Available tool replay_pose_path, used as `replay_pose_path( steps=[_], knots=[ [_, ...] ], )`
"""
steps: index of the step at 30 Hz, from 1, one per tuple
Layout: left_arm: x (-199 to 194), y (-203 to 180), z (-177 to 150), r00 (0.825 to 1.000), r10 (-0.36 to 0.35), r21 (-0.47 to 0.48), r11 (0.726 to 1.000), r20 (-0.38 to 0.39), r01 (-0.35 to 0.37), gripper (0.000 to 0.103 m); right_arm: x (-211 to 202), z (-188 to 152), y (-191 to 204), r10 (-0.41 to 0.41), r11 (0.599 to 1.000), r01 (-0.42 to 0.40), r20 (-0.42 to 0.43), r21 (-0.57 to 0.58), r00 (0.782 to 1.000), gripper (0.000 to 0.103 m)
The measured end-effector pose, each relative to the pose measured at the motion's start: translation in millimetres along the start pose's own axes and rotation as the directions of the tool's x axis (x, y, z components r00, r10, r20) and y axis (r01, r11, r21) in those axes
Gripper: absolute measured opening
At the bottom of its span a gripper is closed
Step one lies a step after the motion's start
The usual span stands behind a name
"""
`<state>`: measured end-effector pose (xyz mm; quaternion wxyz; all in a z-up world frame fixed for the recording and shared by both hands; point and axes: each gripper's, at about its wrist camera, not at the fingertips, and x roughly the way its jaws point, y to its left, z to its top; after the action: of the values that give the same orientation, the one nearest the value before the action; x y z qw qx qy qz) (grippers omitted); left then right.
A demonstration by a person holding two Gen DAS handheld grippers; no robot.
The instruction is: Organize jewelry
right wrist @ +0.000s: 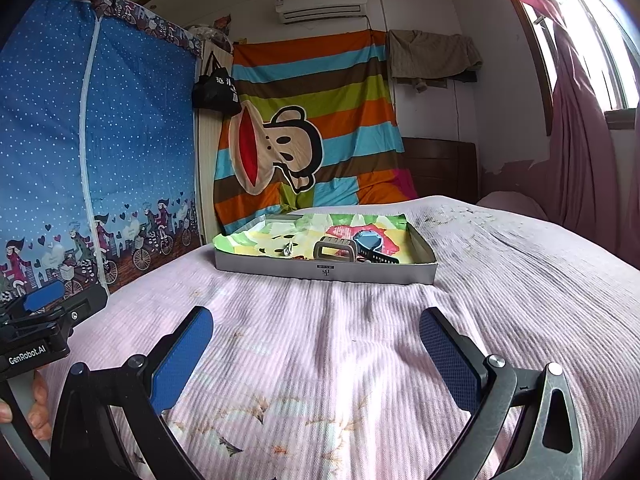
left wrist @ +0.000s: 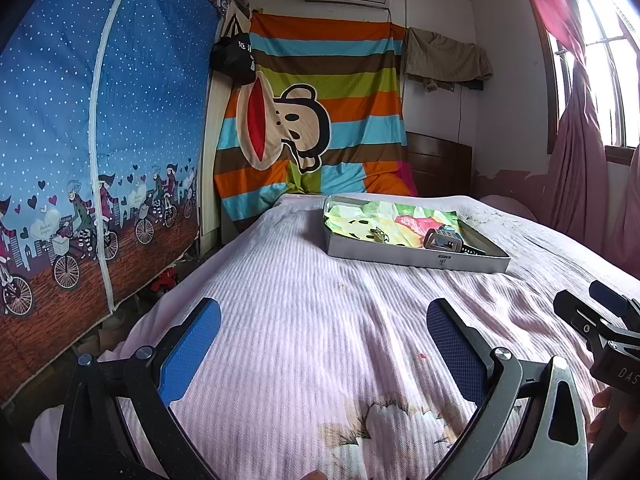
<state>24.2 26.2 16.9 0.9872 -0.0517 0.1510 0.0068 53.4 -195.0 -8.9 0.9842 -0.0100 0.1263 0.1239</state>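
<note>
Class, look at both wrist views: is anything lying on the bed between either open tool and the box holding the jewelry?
Nothing visible: only bare pink bedspread lies between the left tool, the right tool and the box.

The left gripper (left wrist: 324,344) hangs over a pink bed (left wrist: 320,312), its 2 blue pads (left wrist: 192,352) wide apart and empty. Far right on the bed lies a grey tray (left wrist: 416,256) lined with bright cloth (left wrist: 376,220), holding a clip (left wrist: 444,240). The right gripper (left wrist: 600,320) shows at the right edge.
</note>
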Motion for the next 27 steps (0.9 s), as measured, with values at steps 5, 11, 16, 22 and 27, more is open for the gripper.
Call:
replay_pose_path(
  steps=[5,11,16,22,27],
  knots=[
    [1.3,-1.5,-2.1,1.0,0.002,0.01,1.0,-0.001,-0.002,0.101,-1.5,0.5,1.1,0.0,1.0,0.0,0.003,0.007,1.0,0.103],
    [1.8,-3.3,-4.3,1.0,0.005,0.01,1.0,-0.001,-0.005,0.101,-1.0,0.9,1.0,0.001,1.0,-0.001,0.001,0.009,1.0,0.103],
    [1.1,-3.6,-5.0,1.0,0.006,0.011,1.0,0.002,-0.006,0.101,-1.4,1.0,0.8,0.002,1.0,-0.002,0.002,0.01,1.0,0.103],
    [0.8,-3.9,-5.7,1.0,0.005,0.014,1.0,0.001,-0.005,0.101,-1.4,0.9,1.0,0.001,1.0,-0.001,0.002,0.01,1.0,0.103],
    [1.0,-3.6,-6.0,1.0,0.002,0.012,1.0,-0.002,-0.002,0.101,-1.4,0.8,0.8,0.001,1.0,-0.001,0.002,0.01,1.0,0.103]
  ],
)
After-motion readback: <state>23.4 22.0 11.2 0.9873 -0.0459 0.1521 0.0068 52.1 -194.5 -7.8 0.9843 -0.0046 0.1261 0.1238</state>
